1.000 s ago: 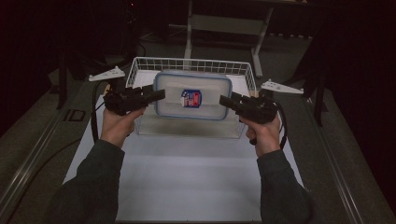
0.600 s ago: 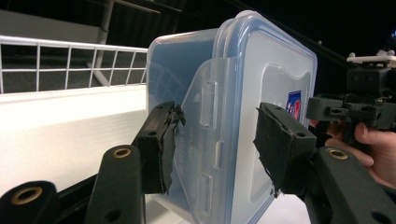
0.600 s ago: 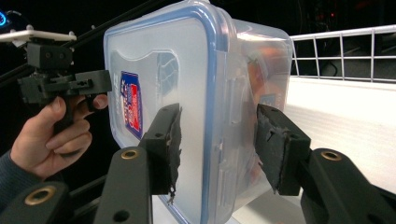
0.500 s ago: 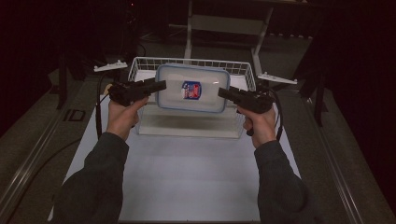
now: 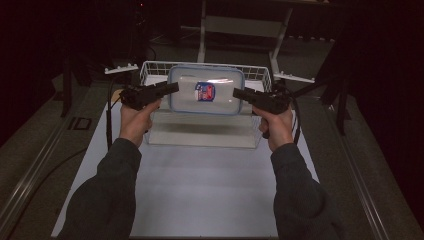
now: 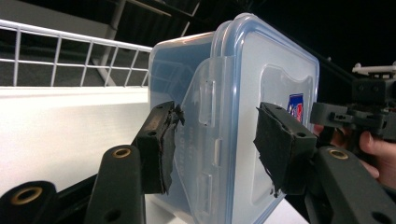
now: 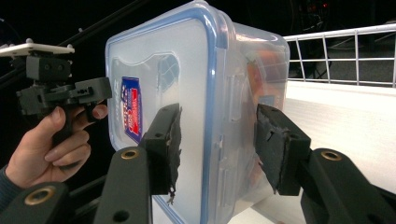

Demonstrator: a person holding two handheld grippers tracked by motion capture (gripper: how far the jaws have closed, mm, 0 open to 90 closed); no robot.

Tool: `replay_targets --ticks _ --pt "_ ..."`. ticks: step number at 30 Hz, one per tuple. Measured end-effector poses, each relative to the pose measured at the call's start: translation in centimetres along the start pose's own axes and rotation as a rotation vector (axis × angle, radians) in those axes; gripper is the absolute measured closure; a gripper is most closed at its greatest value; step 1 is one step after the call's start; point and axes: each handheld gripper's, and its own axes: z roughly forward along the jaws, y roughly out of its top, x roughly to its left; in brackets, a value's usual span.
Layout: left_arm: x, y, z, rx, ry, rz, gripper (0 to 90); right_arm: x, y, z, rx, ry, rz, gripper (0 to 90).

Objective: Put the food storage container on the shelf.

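The clear plastic container with a blue-rimmed lid (image 5: 206,90) carries a red, white and blue label (image 5: 204,92); its print is too small to read.

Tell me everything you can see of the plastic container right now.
The container is a clear rounded-rectangular plastic box with a blue-rimmed lid and side latch flaps, closed. A red-and-blue label sits on the lid. It hangs lid-up over the white wire basket, held at either short end by the left gripper and right gripper.

grippers: 2 | plastic container (image 5: 206,90): 1 | wire basket (image 5: 150,70): 1 | hands: 2
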Motion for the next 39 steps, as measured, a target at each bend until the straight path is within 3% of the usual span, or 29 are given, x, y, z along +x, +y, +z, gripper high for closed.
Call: replay_targets --ticks 6,11,20,23,24,25,26,27,28,30,35,39 --pt "0.1 0.2 0.2 -0.009 0.014 -0.015 48.5 -0.4 -0.1 0.5 -0.017 0.001 0.026 51.5" --pt "0.1 0.4 0.4 -0.009 0.039 -0.006 48.3 -0.4 -0.1 0.7 -0.026 -0.011 0.031 51.0" --pt "0.4 0.3 0.8 -0.029 0.046 -0.008 47.7 -0.6 0.0 0.9 -0.033 -0.024 0.035 49.7" --pt "0.3 0.3 1.0 -0.014 0.095 0.024 46.7 -0.5 -0.1 1.1 -0.035 -0.052 0.026 48.3" --pt "0.3 0.3 1.1 -0.004 0.102 0.036 50.5 -0.5 -0.1 1.2 -0.03 -0.061 0.024 46.6" --pt "0.1 0.2 1.4 0.022 0.146 0.067 54.4 -0.5 -0.1 1.2 -0.025 -0.066 0.023 45.6" --pt "0.1 0.1 1.6 0.027 0.154 0.071 51.6 -0.5 -0.2 1.4 -0.016 -0.09 0.016 48.6" --pt "0.2 0.1 1.5 0.01 0.139 0.049 50.9 -0.6 -0.2 1.4 -0.012 -0.111 0.01 48.4" --pt "0.2 0.1 1.8 0.033 0.153 0.052 58.4 -0.7 -0.3 1.4 -0.028 -0.122 0.016 52.3" --pt "-0.1 -0.4 2.5 0.089 0.187 0.105 55.6 -0.9 -0.1 1.6 -0.033 -0.134 0.032 50.5" --pt "-0.2 -0.9 2.8 0.1 0.173 0.109 54.5 -0.8 0.3 1.9 -0.043 -0.2 0.015 52.1" --pt "-0.5 -0.7 2.4 0.11 0.177 0.127 56.5 0.1 0.7 1.8 -0.042 -0.302 -0.03 58.9"
